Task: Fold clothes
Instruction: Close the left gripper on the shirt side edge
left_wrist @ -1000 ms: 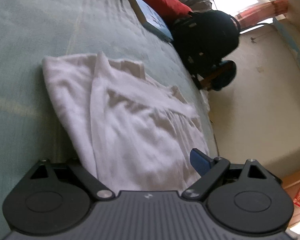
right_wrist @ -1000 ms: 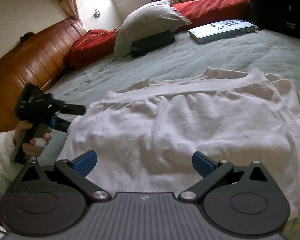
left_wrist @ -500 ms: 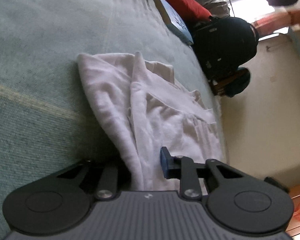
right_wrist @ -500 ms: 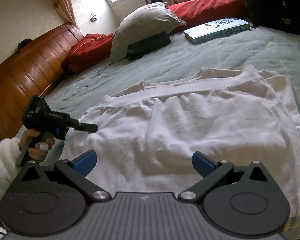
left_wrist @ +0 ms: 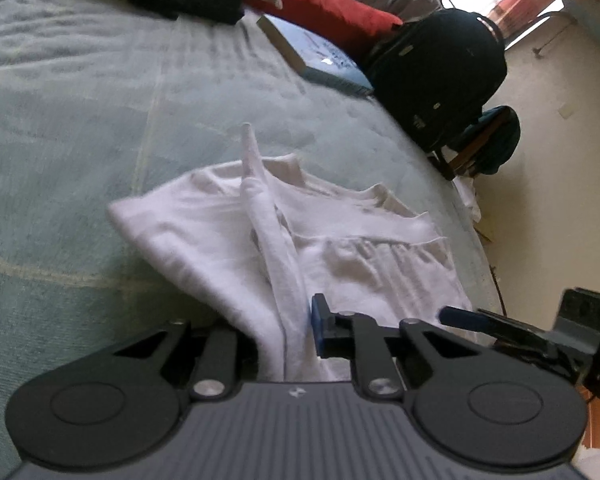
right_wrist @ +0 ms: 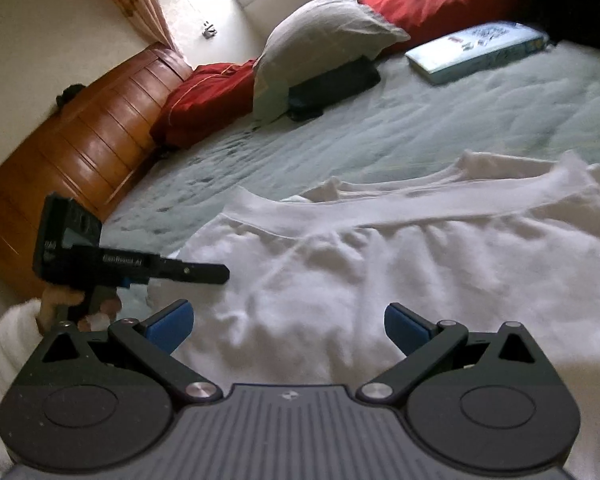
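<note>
Your left gripper [left_wrist: 284, 332] has just been closing, and it now pinches the near left edge of the shirt [left_wrist: 340, 248]; a second ago its jaws stood wide with that edge lying loose between them. The cloth has come up with it: in the left wrist view a ridge of white fabric now rises from the pads and runs away across the shirt, where before that side lay flat on the bed [left_wrist: 80, 128]. The rest of the shirt still lies spread on the bed's green cover, neckline toward the pillow [right_wrist: 320, 52] and the book [right_wrist: 480, 48].

Your right gripper [right_wrist: 286, 324] is open, blue pads wide apart, hovering over the near hem of the shirt [right_wrist: 380, 272] with nothing between them; it has drifted a little across the hem but has not taken hold. In its view your left hand [right_wrist: 72, 304] sits at the shirt's left side, holding its gripper level with the edge.

So the fold has begun on one side only. With one corner raised and the other free, the cloth will likely drag and twist if you carry it over now. Judging from this, the next need is a matching grip on the right, then both edges moved together
</note>
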`<state>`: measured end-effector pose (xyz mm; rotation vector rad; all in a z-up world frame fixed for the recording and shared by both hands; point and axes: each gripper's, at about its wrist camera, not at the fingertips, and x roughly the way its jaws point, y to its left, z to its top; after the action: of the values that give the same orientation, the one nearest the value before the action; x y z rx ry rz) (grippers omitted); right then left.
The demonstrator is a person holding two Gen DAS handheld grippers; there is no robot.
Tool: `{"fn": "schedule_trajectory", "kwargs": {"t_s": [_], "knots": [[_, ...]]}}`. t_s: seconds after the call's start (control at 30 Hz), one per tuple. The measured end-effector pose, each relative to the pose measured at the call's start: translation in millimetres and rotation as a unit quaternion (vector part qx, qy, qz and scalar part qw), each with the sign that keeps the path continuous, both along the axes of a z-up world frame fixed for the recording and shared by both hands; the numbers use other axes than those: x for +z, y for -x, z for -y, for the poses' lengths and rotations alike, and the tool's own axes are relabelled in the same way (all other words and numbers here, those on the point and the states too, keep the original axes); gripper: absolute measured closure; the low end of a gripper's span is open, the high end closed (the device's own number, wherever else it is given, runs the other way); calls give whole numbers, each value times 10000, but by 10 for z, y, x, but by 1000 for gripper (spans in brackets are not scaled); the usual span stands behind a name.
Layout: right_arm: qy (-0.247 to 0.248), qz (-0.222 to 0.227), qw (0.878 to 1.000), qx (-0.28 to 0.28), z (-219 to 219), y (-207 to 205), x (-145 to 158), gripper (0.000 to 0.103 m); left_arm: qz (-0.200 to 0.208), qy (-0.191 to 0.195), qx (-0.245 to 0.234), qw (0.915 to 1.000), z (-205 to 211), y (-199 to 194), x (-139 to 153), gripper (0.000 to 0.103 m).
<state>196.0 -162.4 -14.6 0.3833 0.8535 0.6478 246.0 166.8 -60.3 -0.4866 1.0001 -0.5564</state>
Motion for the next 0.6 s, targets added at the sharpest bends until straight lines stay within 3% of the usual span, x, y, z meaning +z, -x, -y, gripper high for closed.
{"fn": "schedule_trajectory", "kwargs": {"t_s": [0.37, 0.6], "knots": [[-450, -827, 9947, -410, -205, -696, -254, 0, -82, 116, 45, 9999, -20, -12, -1, 88], [-221, -736, 9940, -776, -285, -1068, -406, 0, -99, 184, 13, 9998, -30, -41, -25, 88]]}}
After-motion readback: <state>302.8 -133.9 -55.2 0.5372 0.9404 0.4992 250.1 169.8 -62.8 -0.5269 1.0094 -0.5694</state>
